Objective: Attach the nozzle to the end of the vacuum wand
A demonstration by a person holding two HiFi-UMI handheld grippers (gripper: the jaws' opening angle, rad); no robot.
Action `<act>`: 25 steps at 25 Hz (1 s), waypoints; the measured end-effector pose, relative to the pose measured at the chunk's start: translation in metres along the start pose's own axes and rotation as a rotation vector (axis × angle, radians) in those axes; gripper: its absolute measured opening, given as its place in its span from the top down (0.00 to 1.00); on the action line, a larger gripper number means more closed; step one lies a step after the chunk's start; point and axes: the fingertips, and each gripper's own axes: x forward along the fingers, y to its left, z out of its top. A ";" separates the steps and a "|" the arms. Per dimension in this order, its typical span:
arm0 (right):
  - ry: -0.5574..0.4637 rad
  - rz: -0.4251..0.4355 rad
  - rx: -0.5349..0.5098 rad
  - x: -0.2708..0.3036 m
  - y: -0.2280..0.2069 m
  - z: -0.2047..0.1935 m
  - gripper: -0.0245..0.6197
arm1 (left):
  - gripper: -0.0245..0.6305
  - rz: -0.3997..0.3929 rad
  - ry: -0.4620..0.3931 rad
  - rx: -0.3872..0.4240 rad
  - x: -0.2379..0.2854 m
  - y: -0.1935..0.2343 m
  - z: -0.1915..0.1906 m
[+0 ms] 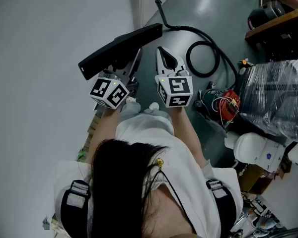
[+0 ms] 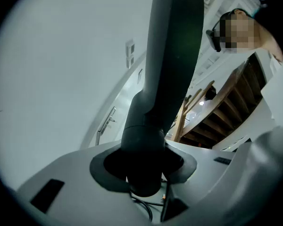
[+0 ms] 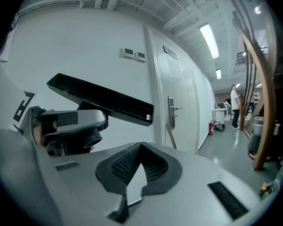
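Left gripper (image 2: 144, 173), jaws part-closed, clamps the nozzle (image 1: 120, 51) by its neck at 11 o'clock in the head view. Right gripper (image 3: 140, 166), at 12 o'clock, is closed and empty. No wand shows; best steady it, then align the neck squarely before pushing.

nozzle (image 1: 120, 51) | black, long flat head | tilted, in the air | neck gripped by left hand-held gripper (image 2: 144, 171)
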 end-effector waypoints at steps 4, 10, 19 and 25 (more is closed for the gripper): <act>0.002 0.001 -0.011 -0.001 0.000 -0.002 0.94 | 0.73 -0.007 0.000 0.007 0.003 -0.002 0.000; 0.008 -0.010 -0.020 -0.009 -0.003 -0.008 0.94 | 0.73 -0.013 0.011 0.008 0.000 -0.010 -0.006; -0.013 -0.040 -0.012 -0.029 -0.023 -0.015 0.94 | 0.73 0.001 0.017 0.038 0.001 -0.025 -0.015; -0.015 0.008 -0.011 -0.037 -0.023 -0.023 0.94 | 0.73 0.020 0.026 0.080 -0.005 -0.033 -0.021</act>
